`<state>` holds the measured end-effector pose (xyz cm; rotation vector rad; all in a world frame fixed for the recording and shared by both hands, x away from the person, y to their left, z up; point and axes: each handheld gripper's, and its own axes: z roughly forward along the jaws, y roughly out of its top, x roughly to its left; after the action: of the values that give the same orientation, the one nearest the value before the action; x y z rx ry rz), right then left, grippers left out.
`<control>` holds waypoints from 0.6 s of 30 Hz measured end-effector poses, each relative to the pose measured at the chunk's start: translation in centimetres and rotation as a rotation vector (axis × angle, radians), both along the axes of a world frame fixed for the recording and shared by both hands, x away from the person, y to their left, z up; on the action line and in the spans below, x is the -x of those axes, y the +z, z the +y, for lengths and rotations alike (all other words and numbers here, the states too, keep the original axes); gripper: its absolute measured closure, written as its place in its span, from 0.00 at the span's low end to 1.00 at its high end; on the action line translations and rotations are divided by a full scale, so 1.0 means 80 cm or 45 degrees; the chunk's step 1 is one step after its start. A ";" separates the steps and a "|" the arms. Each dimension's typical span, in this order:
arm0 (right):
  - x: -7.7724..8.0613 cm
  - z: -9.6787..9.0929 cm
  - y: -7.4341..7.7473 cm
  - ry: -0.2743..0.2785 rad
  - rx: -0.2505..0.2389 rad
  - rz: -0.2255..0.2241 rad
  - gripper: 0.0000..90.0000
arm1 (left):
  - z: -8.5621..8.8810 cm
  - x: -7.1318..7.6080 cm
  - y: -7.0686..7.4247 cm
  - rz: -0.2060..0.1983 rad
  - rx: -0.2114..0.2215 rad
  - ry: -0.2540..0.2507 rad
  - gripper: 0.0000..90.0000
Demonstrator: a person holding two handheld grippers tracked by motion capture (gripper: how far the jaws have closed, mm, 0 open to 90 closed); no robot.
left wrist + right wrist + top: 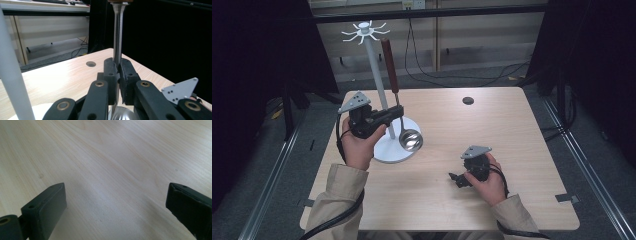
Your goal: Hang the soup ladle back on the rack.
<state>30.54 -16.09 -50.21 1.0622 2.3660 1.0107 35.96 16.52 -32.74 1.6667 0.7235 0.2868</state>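
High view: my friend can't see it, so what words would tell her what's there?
A person's left gripper clamps a ladle upright beside a white hook stand on a wooden table. The right gripper rests open near the front.

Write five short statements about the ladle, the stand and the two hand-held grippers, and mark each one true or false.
1. The left hand-held gripper is shut on the metal stem of the ladle. True.
2. The ladle lies flat on the table. False: it stands nearly upright, bowl at the bottom, over the round base of the white stand.
3. The right hand-held gripper has its jaws wide apart with bare tabletop between them. True.
4. The ladle's brown handle hangs from a hook at the top of the stand. False: it rises beside the pole, off the hooks.
5. The right hand-held gripper grasps the stand's pole. False: it is apart from the stand, nearer the person.
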 end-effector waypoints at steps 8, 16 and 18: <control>0.001 -0.004 0.007 0.000 -0.040 -0.026 0.03 | 0.002 -0.006 0.004 -0.001 0.018 0.018 0.94; 0.001 -0.006 0.013 0.004 -0.061 -0.043 0.03 | 0.005 -0.014 0.004 0.006 0.035 0.043 0.94; 0.001 -0.006 0.013 0.007 -0.066 -0.047 0.03 | 0.006 -0.016 0.003 0.009 0.027 0.049 0.94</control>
<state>30.44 -16.61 -49.13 1.0471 2.3262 1.0891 37.23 17.04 -32.48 1.6357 0.7619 0.2994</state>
